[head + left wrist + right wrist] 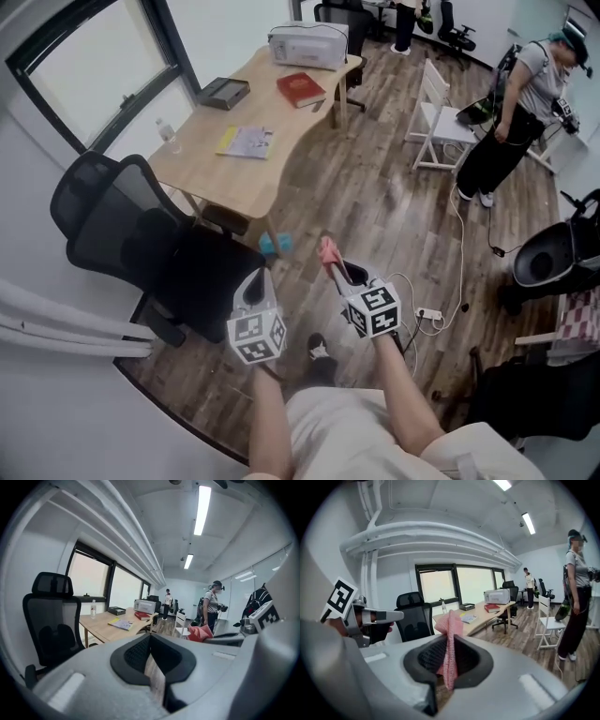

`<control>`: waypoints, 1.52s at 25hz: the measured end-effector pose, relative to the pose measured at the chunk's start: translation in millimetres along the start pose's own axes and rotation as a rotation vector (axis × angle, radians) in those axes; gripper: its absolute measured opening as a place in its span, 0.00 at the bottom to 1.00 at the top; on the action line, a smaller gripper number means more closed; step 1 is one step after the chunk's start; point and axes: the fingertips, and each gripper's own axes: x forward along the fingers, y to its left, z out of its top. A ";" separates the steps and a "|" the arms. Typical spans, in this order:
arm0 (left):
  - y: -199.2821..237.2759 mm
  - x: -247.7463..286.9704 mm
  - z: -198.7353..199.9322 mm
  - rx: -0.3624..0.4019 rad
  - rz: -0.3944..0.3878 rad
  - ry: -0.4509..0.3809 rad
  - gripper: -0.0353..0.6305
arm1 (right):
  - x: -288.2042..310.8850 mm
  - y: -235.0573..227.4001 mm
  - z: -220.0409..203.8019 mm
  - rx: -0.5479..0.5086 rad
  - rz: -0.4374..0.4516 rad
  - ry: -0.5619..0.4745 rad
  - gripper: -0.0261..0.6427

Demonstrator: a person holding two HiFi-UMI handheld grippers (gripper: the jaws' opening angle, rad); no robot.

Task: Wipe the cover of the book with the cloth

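A red book lies on the far end of the wooden table, and a thin yellow booklet lies nearer me. Both grippers are held over the floor, well short of the table. My right gripper is shut on a pink cloth, which sticks up between its jaws. My left gripper is shut with nothing in it; its jaws leave only a thin slit. The red book and the booklet also show far ahead in the right gripper view.
A black office chair stands close on my left at the table's near end. On the table are a printer, a black box and a bottle. A white chair and a standing person are to the right; cables lie on the floor.
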 end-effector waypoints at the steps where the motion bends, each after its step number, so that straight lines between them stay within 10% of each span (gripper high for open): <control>1: 9.7 14.2 6.7 0.005 -0.003 -0.002 0.06 | 12.6 -5.2 8.7 -0.006 0.004 -0.004 0.09; 7: 42.9 68.9 15.7 -0.135 -0.072 0.057 0.06 | 70.7 -28.3 28.3 -0.030 -0.033 0.035 0.09; 13: 56.8 108.1 26.4 0.013 -0.062 0.079 0.06 | 109.8 -45.2 41.4 -0.008 -0.029 0.042 0.09; 20: 54.0 166.8 24.8 -0.117 -0.117 0.124 0.06 | 152.7 -81.6 42.4 0.003 -0.006 0.075 0.09; 26: 84.3 224.3 33.8 -0.204 -0.002 0.080 0.06 | 222.8 -135.1 44.8 0.037 0.053 0.121 0.09; 31: 102.6 294.7 85.9 -0.073 0.125 0.067 0.06 | 297.0 -191.6 102.8 0.067 0.129 0.058 0.09; 38: 89.7 371.1 109.2 -0.132 0.195 0.020 0.06 | 349.6 -235.4 111.6 0.063 0.254 0.094 0.09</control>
